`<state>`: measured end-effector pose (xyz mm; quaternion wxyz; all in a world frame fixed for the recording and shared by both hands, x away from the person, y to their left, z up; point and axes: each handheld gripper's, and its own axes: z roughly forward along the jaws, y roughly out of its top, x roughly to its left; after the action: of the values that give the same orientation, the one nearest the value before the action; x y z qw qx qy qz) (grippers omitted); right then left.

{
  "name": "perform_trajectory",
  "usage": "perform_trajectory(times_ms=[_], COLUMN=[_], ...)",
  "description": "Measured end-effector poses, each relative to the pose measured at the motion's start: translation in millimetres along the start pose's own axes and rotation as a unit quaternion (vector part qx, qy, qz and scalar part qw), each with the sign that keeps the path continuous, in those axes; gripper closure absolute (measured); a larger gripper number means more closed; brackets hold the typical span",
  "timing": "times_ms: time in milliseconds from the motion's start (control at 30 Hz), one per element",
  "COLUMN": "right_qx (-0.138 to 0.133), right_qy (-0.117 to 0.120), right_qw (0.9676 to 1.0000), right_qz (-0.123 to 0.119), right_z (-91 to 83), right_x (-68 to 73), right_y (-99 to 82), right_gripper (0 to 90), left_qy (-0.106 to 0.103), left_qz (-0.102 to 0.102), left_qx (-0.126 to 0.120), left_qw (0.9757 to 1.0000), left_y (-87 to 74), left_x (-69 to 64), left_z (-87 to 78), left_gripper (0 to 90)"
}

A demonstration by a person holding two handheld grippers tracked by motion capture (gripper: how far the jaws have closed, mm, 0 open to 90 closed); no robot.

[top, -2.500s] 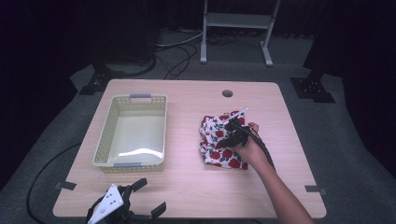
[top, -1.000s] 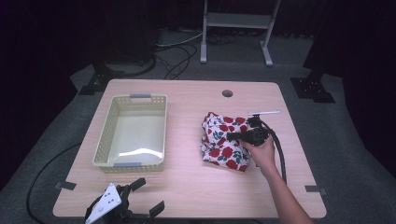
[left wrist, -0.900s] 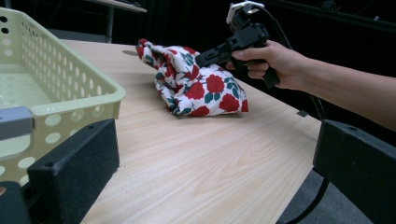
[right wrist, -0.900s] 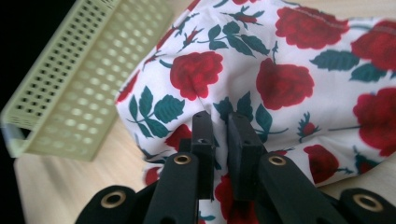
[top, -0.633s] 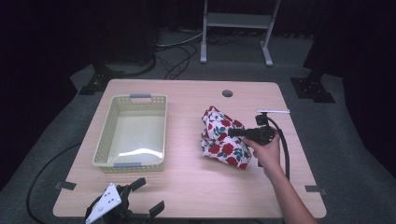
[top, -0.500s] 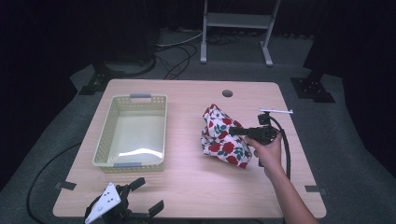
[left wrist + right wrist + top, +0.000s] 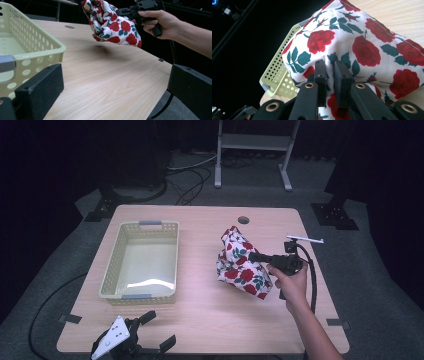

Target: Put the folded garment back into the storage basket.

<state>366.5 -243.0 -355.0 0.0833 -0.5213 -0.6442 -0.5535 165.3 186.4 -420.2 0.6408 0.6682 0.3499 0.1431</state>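
Note:
A white cloth printed with red roses (image 7: 240, 262) hangs bunched above the table's right half, lifted off the wood. My right gripper (image 7: 254, 256), held in a hand from the right, is shut on the rose cloth (image 7: 352, 47), its two black jaws pinching a fold of it. From the left gripper view the rose cloth (image 7: 112, 25) hangs in the air with its shadow on the table below. My left gripper (image 7: 147, 335) lies at the table's front left edge, jaws wide open with nothing between them.
A pale green perforated basket (image 7: 120, 270) stands empty on the left half of the wooden table (image 7: 210, 320). A round cable hole (image 7: 243, 220) sits near the far edge. Cables and stand legs lie on the dark floor behind.
The right gripper has lifted the rose cloth off the table and drawn it rightward, so the cloth now hangs bunched. The left gripper has not moved.

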Motion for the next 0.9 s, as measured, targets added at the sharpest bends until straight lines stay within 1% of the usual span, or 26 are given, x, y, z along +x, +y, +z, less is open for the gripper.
perform_trajectory(times_ms=[67,167,233,267,333,467,567,633,767,900], right_qx=[-0.001,-0.008,-0.009,-0.01,-0.009,-0.005,-0.006,-0.01,-0.011,-0.01], right_qy=[0.004,0.014,0.015,0.016,0.017,0.011,0.015,0.024,0.02,0.021], right_qw=[1.0,0.9998,0.9998,0.9997,0.9997,0.9994,0.9994,0.9993,0.9992,0.999], right_qz=[-0.004,-0.009,-0.012,-0.015,-0.017,-0.033,-0.03,-0.026,-0.032,-0.037], right_z=[-1.9,-3.3,-3.6,-3.9,-3.8,-3.2,-3.3,-3.5,-3.0,-1.1], right_x=[6.3,12.1,13.9,17.6,18.4,24.6,26.2,28.2,31.7,37.1], right_y=[2.8,5.9,6.8,8.1,8.3,9.8,10.6,12.2,14.3,16.8], right_gripper=[81.9,81.8,81.8,81.7,81.6,81.4,81.5,81.5,81.4,81.3], left_qy=[0.001,0.002,0.002,0.002,0.002,0.002,0.004,0.003,0.003,0.003], left_qz=[-0.001,-0.001,0.0,0.0,-0.001,-0.001,-0.001,0.0,-0.001,0.0], left_qx=[-0.001,-0.001,-0.002,-0.002,-0.003,-0.005,-0.005,-0.005,-0.004,-0.004], left_qw=[1.0,1.0,1.0,1.0,1.0,1.0,1.0,1.0,1.0,1.0], left_y=[0.1,0.4,0.4,0.4,0.5,0.7,0.6,0.8,0.6,0.9], left_x=[0.2,0.7,0.6,0.6,0.5,0.3,-0.1,-0.2,0.4,0.4], left_z=[-0.4,-0.6,-0.7,-0.9,-1.0,-1.3,-1.7,-1.9,-1.6,-1.9], left_gripper=[0.0,0.0,0.0,0.0,0.0,0.0,0.0,0.0,0.0,0.0])
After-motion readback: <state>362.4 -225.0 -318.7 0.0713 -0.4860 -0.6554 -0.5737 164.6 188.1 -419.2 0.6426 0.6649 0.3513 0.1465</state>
